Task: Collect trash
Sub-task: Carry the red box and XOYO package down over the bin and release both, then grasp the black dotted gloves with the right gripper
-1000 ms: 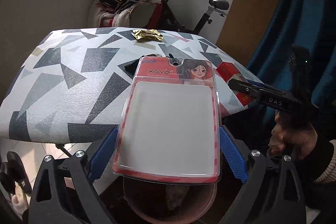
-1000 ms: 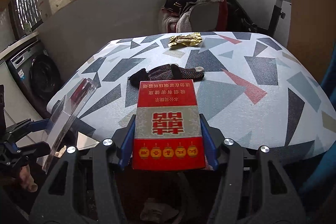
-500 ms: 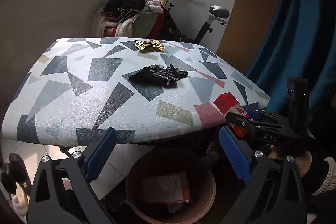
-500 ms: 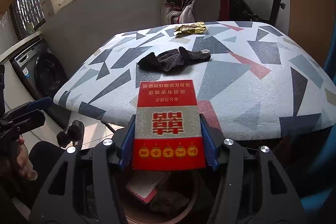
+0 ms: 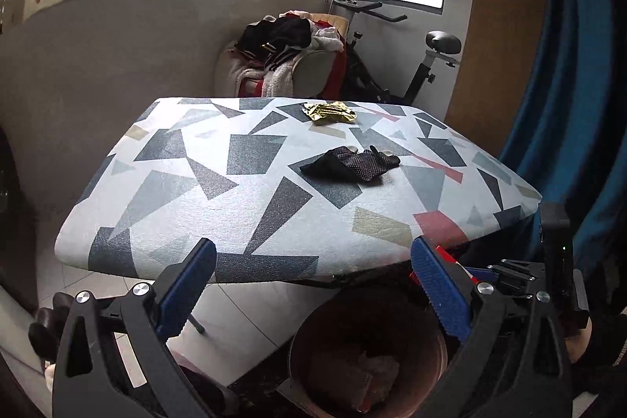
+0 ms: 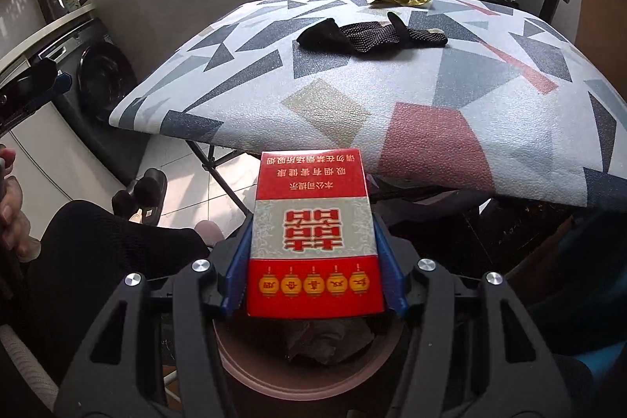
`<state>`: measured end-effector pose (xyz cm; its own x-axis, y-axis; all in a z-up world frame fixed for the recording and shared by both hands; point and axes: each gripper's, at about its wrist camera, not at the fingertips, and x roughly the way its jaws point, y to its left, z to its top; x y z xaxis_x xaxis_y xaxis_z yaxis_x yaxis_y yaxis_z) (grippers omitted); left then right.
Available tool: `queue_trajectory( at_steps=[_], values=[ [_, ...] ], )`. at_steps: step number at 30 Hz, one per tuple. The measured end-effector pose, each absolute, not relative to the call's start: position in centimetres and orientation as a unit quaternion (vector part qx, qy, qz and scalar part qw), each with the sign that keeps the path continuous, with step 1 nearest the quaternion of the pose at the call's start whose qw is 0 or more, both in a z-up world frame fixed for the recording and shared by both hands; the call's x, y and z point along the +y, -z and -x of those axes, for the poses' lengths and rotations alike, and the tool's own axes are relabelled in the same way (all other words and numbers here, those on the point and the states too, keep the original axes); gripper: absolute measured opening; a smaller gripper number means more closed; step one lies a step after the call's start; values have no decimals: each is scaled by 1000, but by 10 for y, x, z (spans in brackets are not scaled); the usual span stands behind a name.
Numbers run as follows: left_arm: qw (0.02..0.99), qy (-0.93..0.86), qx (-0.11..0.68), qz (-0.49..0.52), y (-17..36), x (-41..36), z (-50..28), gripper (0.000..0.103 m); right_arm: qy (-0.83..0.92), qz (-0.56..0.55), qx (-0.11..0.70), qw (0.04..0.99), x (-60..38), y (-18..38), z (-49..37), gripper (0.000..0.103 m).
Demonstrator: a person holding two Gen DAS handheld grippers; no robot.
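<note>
My left gripper stands wide open with nothing between its blue pads, above a brown bin on the floor under the table's near edge. A crumpled packet lies in that bin. My right gripper is shut on a red cigarette pack and hangs over the bin's rim, just below the table edge. On the patterned table lie a gold wrapper at the far side and a black dotted glove near the middle.
A chair piled with clothes and an exercise bike stand behind the table. A blue curtain hangs on the right. A washing machine and a person's black-clad leg are to the left of the bin.
The left gripper let go of the clear blister pack, which fell into the bin, and then tilted up. The right gripper sank with the red pack from over the table to over the bin.
</note>
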<state>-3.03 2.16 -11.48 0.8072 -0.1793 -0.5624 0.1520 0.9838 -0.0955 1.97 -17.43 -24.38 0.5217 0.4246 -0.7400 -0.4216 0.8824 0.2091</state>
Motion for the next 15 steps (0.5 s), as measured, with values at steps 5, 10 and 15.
queue_trajectory(
  at_steps=[5,10,15],
  values=[
    [950,91,299,17,117,19,32,97,-250,18,430,867,-166,248,-18,58],
    [948,93,304,15,122,15,33,97,-246,26,436,865,-163,252,-18,80],
    [948,87,305,7,131,13,37,97,-238,23,434,868,-165,253,-20,91]
  ],
)
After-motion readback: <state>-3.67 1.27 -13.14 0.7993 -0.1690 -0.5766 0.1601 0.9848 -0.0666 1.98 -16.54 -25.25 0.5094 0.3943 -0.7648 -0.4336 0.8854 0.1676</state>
